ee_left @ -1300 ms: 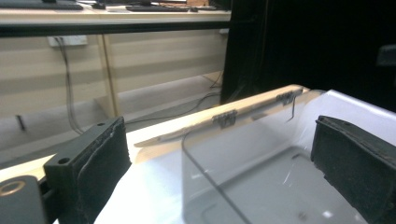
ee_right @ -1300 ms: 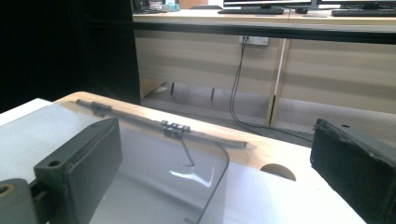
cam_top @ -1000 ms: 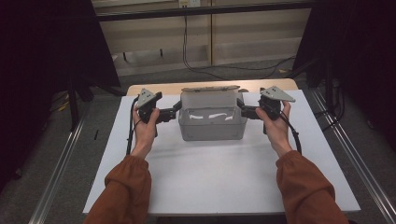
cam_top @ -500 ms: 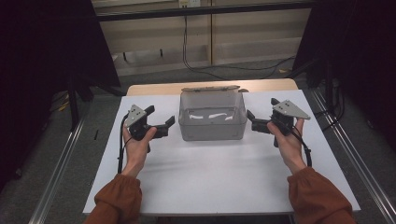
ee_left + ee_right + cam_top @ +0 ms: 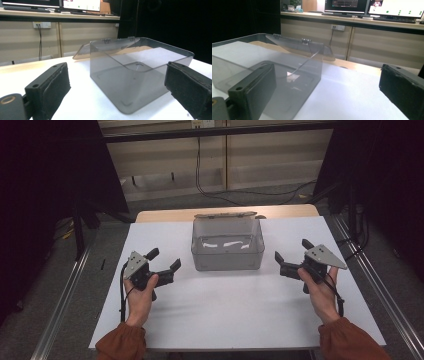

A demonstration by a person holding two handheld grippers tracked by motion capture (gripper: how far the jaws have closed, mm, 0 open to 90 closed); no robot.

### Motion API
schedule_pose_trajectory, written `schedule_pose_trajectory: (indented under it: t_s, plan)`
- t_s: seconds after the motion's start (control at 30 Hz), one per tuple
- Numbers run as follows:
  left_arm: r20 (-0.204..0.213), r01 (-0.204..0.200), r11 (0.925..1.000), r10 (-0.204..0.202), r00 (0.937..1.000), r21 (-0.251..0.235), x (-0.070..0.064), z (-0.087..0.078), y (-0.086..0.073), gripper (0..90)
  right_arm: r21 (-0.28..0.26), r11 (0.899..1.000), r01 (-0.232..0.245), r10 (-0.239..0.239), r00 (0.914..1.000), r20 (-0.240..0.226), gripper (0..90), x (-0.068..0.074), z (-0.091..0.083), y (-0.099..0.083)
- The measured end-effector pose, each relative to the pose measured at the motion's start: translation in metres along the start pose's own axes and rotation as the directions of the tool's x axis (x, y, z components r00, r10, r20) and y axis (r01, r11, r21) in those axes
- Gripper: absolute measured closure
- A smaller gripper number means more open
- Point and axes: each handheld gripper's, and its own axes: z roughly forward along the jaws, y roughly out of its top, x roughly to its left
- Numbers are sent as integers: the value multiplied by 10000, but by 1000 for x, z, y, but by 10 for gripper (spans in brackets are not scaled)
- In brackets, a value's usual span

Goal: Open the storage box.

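Box: clear plastic box (image 5: 228, 249) on white table (image 5: 240, 315), far-centre, lid hinged back.
My L gripper (image 5: 163, 264): left of box, apart from it, jaws wide, holding nothing.
My R gripper (image 5: 291, 257): right of box, apart, jaws wide, holding nothing.
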Motion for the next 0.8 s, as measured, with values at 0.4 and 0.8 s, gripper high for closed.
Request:
schedule_pose_trajectory:
  t_s: [0.4,0.8]
  plan:
    - [-573,154,9998,-159,9982,-93,-10,-33,-20,35,172,9998,-90,83,9992,397,0,5,-38,-27]
    - [-1268,227,9997,-225,9917,4,-18,-64,-29,35,189,9992,-343,324,9953,909,0,3,-67,-38]
